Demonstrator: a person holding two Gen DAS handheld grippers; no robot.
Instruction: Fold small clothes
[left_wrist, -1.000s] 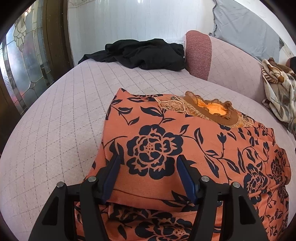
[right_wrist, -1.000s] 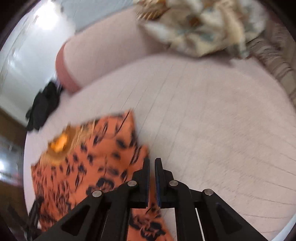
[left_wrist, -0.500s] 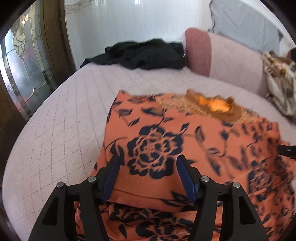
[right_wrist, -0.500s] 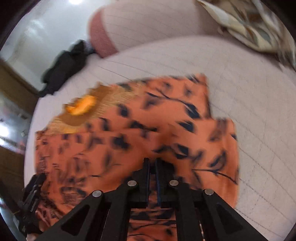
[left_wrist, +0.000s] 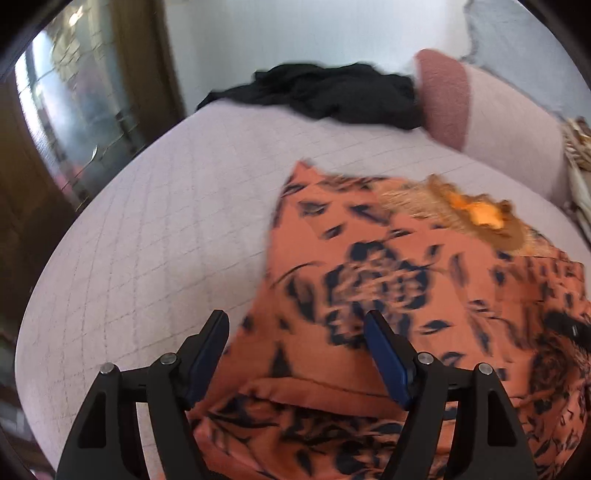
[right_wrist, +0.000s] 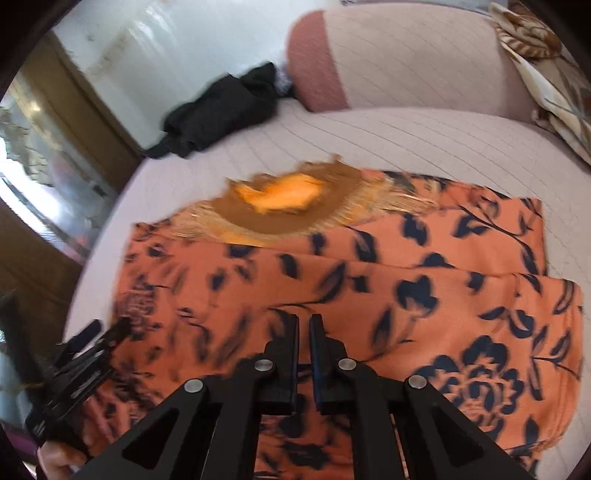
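An orange garment with a dark floral print (left_wrist: 388, 295) lies partly folded on the pink quilted bed (left_wrist: 166, 229), its gold-trimmed neckline (left_wrist: 476, 214) at the far side. My left gripper (left_wrist: 297, 332) is open and empty, hovering over the garment's near left edge. In the right wrist view the garment (right_wrist: 369, 288) fills the middle, sides folded in. My right gripper (right_wrist: 303, 328) is shut with nothing between the fingers, just above the cloth. The left gripper shows at that view's lower left (right_wrist: 92, 347).
A black garment (left_wrist: 325, 92) lies at the bed's far edge. A pink bolster (left_wrist: 447, 96) and cushioned back (right_wrist: 413, 62) stand behind. A patterned cloth (right_wrist: 546, 81) lies at the right. A stained-glass door (left_wrist: 74, 110) is to the left.
My right gripper swung from the bare bed onto the garment's middle, staying shut. My left gripper shifted left toward the garment's edge, staying open.
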